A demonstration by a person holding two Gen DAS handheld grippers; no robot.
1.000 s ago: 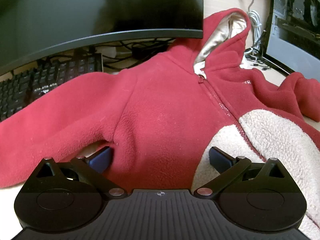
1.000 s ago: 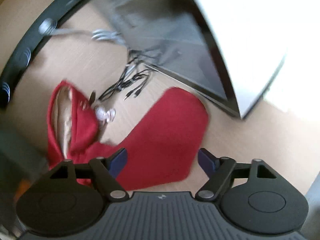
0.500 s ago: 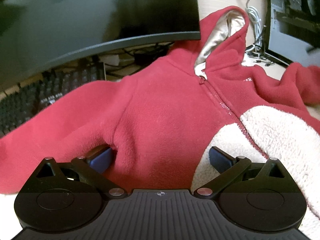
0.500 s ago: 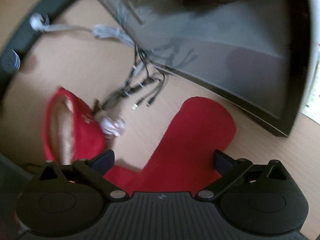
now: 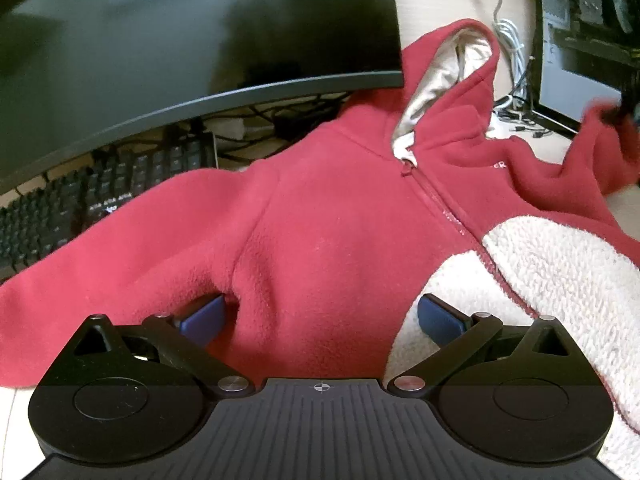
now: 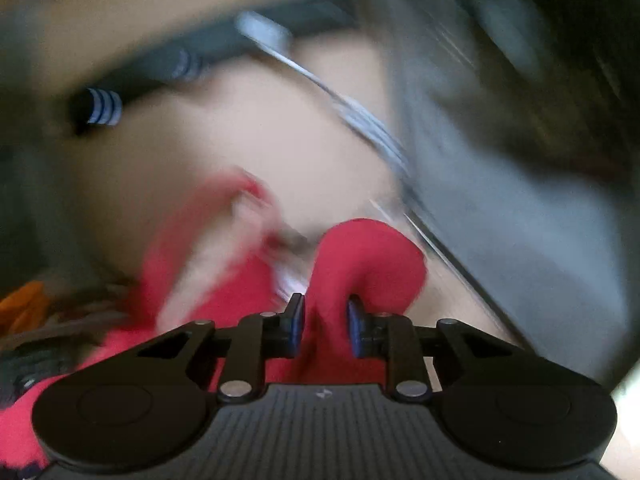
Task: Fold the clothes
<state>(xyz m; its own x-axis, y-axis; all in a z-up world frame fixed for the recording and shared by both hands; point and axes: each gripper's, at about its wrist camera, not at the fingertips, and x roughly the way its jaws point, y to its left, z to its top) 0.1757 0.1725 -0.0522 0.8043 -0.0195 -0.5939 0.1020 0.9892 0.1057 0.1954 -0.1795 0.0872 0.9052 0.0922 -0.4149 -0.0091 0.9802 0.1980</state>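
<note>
A red fleece hoodie (image 5: 340, 208) with cream lining lies spread on the desk, hood toward the back and zipper partly open. My left gripper (image 5: 320, 316) is open, its blue pads on either side of the hoodie's lower body near the left armpit. My right gripper (image 6: 323, 322) is shut on the end of the hoodie's right sleeve (image 6: 368, 256), which bunches up between the pads. That sleeve end also shows raised at the far right of the left wrist view (image 5: 608, 144). The right wrist view is blurred by motion.
A curved monitor (image 5: 180, 40) overhangs the hoodie's left shoulder, with a black keyboard (image 5: 80, 208) under it. A second screen (image 5: 580, 52) and white cables (image 5: 508, 40) stand at the back right. Bare desk (image 6: 260, 140) lies behind the hoodie.
My right gripper has closed on the right sleeve's end and lifted it; it was open above the sleeve before. My left gripper has stayed put and open.
</note>
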